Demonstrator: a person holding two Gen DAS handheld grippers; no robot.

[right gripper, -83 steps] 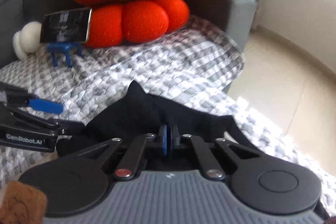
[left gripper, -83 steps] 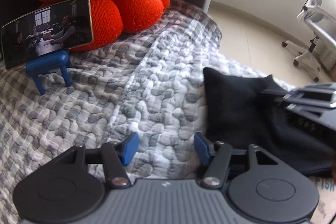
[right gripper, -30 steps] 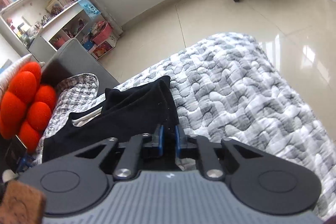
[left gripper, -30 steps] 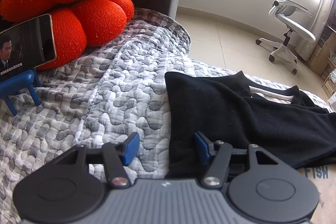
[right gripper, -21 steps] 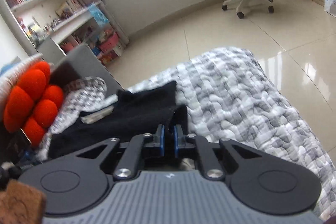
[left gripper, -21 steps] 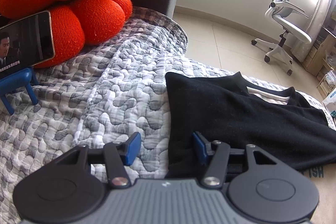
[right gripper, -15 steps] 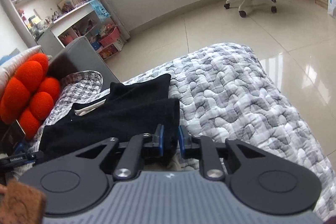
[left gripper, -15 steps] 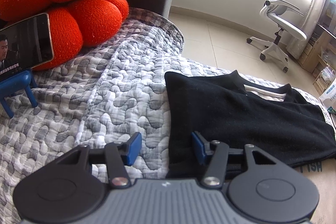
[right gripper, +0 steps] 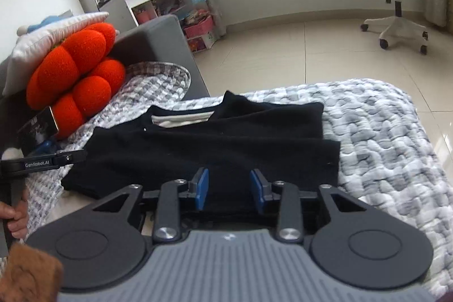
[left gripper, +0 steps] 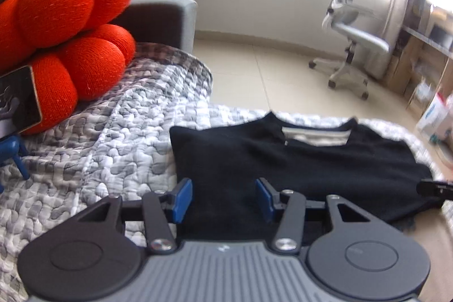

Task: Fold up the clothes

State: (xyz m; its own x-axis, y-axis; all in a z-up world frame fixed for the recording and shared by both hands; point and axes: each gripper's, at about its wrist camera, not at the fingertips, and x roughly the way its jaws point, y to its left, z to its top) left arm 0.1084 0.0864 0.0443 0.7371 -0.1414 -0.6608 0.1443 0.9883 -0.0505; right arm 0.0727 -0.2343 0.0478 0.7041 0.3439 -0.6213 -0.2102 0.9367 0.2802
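Right wrist alone shows left tongs (right gripper: 70,157) closing, right tongs (right gripper: 230,188) opening, both empty

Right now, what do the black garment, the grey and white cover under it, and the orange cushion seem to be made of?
Black garment: soft matte knit, probably cotton or fine wool; it lies in limp folds without shine.
Grey and white cover: quilted fabric; stitched, puffy pebble-like cells show.
Orange cushion: stuffed lobes in fuzzy knit or terry-like cloth; loose fibres catch the light.
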